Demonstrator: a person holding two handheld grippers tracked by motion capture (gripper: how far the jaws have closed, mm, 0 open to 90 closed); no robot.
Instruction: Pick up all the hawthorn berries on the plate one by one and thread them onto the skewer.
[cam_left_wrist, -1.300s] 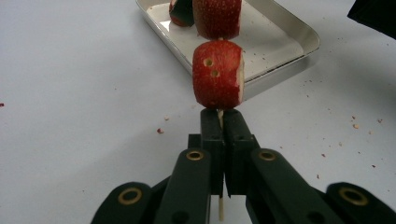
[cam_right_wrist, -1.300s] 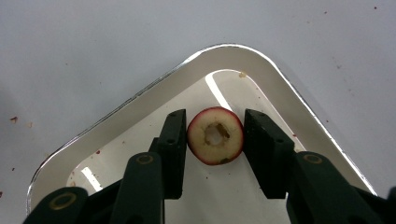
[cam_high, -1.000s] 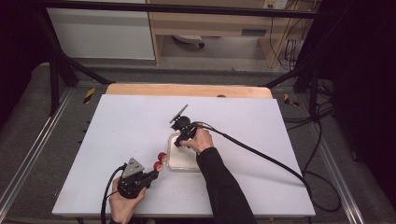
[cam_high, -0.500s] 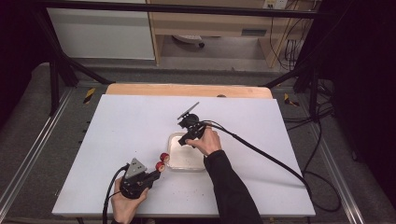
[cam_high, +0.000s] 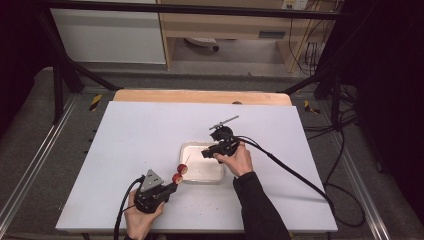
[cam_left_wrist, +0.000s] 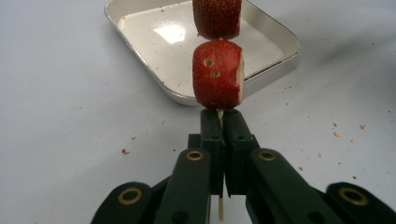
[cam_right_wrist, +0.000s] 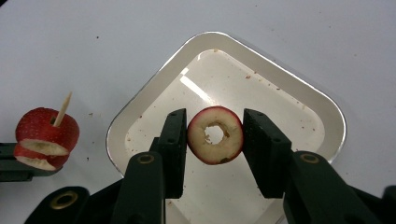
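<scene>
Left gripper (cam_high: 170, 184) low at the near-left of the bench (cam_high: 125, 135), fingers (cam_left_wrist: 212, 135) closed tight on the bare end of a skewer (cam_left_wrist: 219, 114). Two red fruit pieces (cam_left_wrist: 218, 74) are threaded on it: the nearer sits just beyond the fingertips, the second directly past it. In the high view the skewer's loaded end reaches over the near-left corner of the tray (cam_high: 216, 177), its tip over the tray.

Right gripper (cam_high: 206, 151) held above the tray's right side, aimed toward the left gripper. Fingers (cam_right_wrist: 173, 140) part-closed on a fruit ring (cam_right_wrist: 215, 135), red skin round the rim, pale flesh, cored hole through the middle. The ring faces the camera; the left finger touches its rim, and the right one stands at its other side, contact not clear. The ring is clear of the tray floor.

Tray: shallow, white, metal rim, a few crumbs inside. Small crumbs scattered on the bench near it.
</scene>
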